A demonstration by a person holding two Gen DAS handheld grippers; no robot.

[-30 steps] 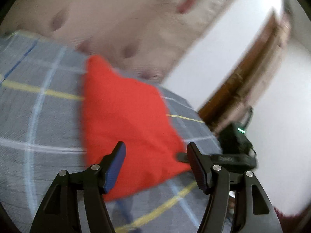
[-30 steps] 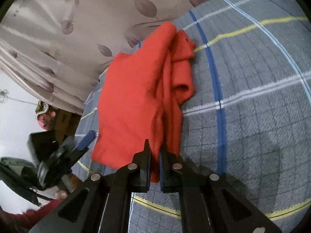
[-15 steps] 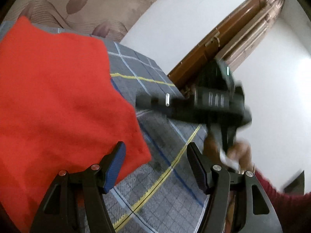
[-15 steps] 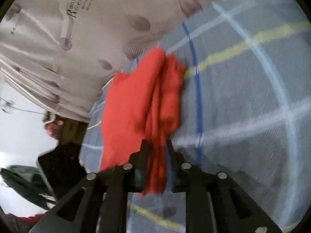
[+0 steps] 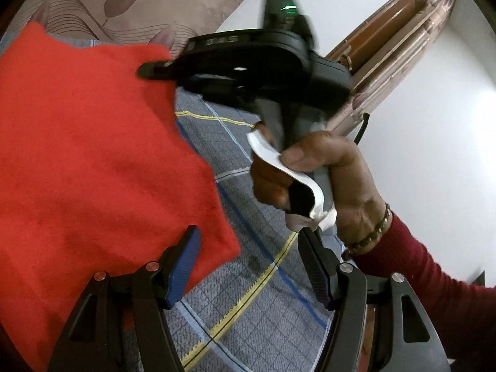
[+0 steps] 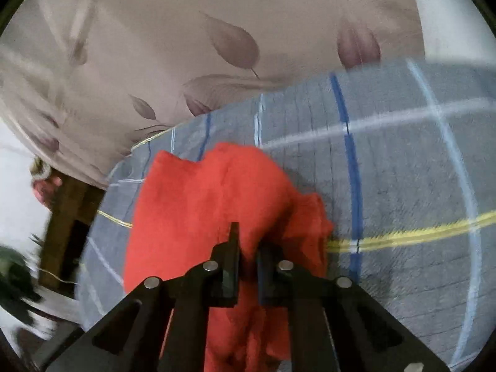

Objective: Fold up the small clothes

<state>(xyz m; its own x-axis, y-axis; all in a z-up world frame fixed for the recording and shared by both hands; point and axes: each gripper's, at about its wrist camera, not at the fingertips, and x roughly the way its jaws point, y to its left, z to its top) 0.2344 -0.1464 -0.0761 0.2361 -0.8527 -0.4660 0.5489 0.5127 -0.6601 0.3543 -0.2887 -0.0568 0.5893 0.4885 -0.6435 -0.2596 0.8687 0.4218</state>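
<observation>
On checked bedspread (image 6: 403, 186) | right gripper (image 6: 248, 248) clamps red garment (image 6: 201, 201) | left gripper (image 5: 248, 260) gapes empty; only its view shows right hand (image 5: 325, 179)

**Soft cloth, hard plastic**

You have a red cloth (image 5: 93, 155) of fuzzy, matt knit, its nap showing like fleece. Under it your bedsheet (image 5: 248, 310) is a grey woven check, matt with a fine grainy weave. The curtain (image 6: 217, 46) looks like smooth fabric with a faint sheen. Your left gripper (image 5: 248, 266) is matt black plastic with ribbed blue pads (image 5: 183, 266) and bright metal pins; the right gripper (image 6: 248, 257) is the same black plastic. The door frame (image 5: 387, 31) is polished brown wood. Your sleeve (image 5: 434, 294) is dark red knit.
</observation>
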